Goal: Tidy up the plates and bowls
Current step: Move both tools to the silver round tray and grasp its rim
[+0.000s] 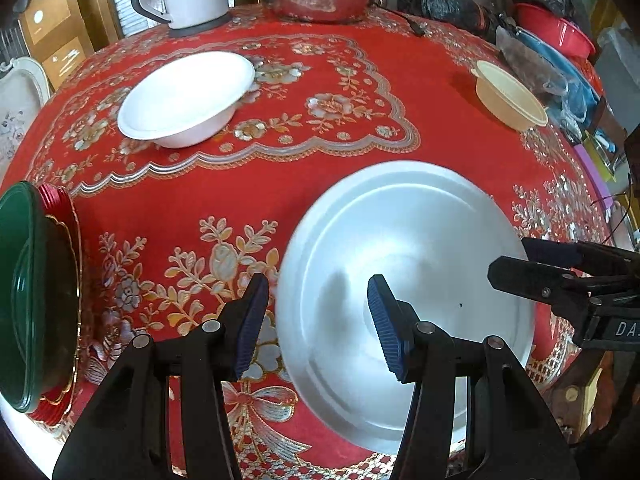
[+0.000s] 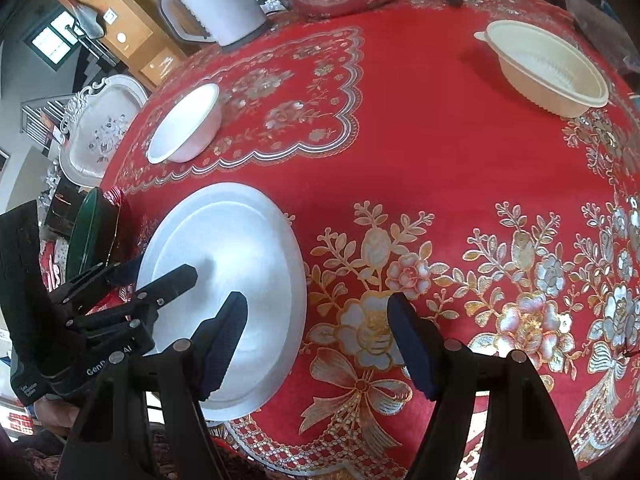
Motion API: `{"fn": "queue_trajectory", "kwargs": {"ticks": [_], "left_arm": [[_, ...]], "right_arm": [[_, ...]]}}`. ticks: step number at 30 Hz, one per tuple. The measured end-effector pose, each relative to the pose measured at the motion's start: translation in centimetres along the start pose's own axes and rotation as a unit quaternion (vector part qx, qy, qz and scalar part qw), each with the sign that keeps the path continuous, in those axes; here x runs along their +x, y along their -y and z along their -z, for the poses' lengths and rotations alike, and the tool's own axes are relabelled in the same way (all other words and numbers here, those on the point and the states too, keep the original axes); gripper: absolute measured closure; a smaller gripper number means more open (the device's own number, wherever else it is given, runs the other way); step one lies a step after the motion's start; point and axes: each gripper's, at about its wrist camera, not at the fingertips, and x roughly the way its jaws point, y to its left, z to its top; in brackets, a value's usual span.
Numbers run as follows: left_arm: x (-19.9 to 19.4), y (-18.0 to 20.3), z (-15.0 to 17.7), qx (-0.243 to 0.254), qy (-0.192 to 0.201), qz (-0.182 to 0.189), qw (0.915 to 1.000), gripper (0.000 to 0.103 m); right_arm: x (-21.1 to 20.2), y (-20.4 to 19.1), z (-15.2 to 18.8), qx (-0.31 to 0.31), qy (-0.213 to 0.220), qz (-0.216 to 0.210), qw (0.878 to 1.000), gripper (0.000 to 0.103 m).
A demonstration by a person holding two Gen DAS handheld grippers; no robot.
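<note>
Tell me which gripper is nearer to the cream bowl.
Right. The right gripper hangs over bare cloth beside the white plate, on the cream bowl side; the left gripper straddles that plate's opposite edge, farther away.

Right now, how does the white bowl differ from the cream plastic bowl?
The white bowl has a smooth, plain rim; the cream plastic bowl has a tab on its rim and ribbed inner walls. The white bowl sits on the tablecloth's scalloped floral panel, the cream bowl on plain red. Both stand upright, empty, untouched.
</note>
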Motion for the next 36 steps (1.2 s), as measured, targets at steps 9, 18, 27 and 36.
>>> {"fn": "queue_trajectory", "kwargs": {"ticks": [9,18,27,36], "left_arm": [[1.0,0.4,0.1,0.006,-0.010,-0.004,0.9999,0.051],[1.7,0.5,0.1,0.008,-0.009,-0.014,0.9998,0.051],[2.0,0.3,0.1,0.007,-0.005,-0.017,0.9998,0.051],[2.0,0.5,0.1,0.019,0.010,-0.037,0.9991,0.052]], "right_arm": [[1.1,-0.3,-0.2,-0.011,-0.004,0.010,1.000,0.030],[2.0,-1.3,-0.1,-0.049,-0.006,0.039,0.998,0.030],[2.3,-2.2,-0.1,-0.073,-0.001,0.046,0.996,0.030],[2.2,-2.3,0.2,-0.082,0.007,0.048,0.995,0.030]]}}
